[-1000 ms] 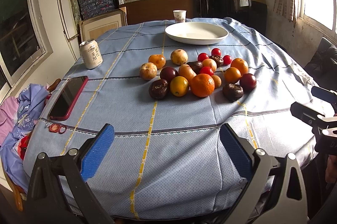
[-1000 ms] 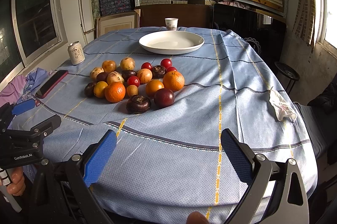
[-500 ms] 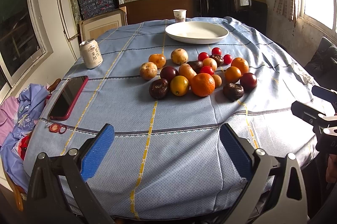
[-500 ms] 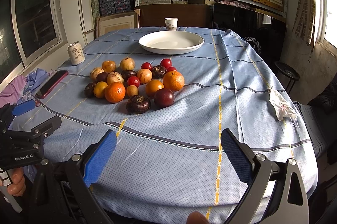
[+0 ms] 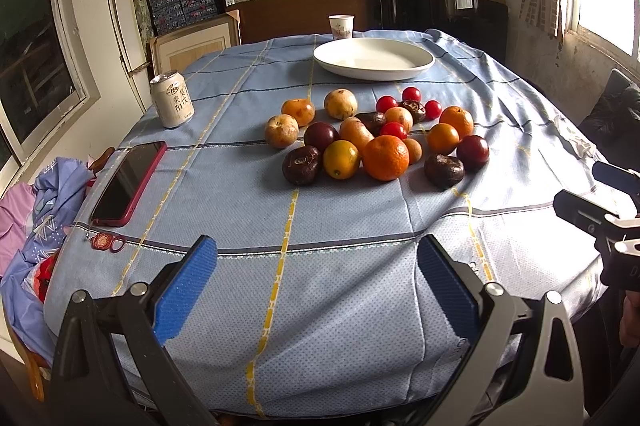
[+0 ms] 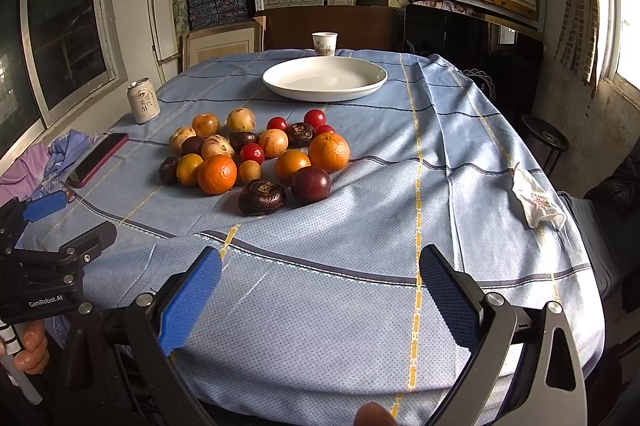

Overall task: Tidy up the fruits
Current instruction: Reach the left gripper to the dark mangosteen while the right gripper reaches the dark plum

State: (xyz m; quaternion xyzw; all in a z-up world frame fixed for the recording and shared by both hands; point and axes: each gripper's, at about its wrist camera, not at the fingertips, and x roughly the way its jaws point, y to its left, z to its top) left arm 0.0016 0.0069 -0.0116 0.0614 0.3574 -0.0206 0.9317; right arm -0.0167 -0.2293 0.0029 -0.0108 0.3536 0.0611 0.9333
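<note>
Almost nothing has changed over the last second: both views match the earlier ones, the fruit pile (image 5: pixel 376 137) sits exactly where it was, and neither tool has advanced, so the sorting has not yet begun. The left gripper (image 5: pixel 316 278) at the bottom of its frame hangs with jaws wide apart and empty; the right gripper (image 6: pixel 320 286) is the same, spread and holding nothing. The fruits lie clustered mid-frame on the blue cloth (image 5: pixel 360 306), touching one another: oranges, dark round ones, small red ones. The white plate (image 6: pixel 325 93) above them, toward the top centre, is bare.
</note>
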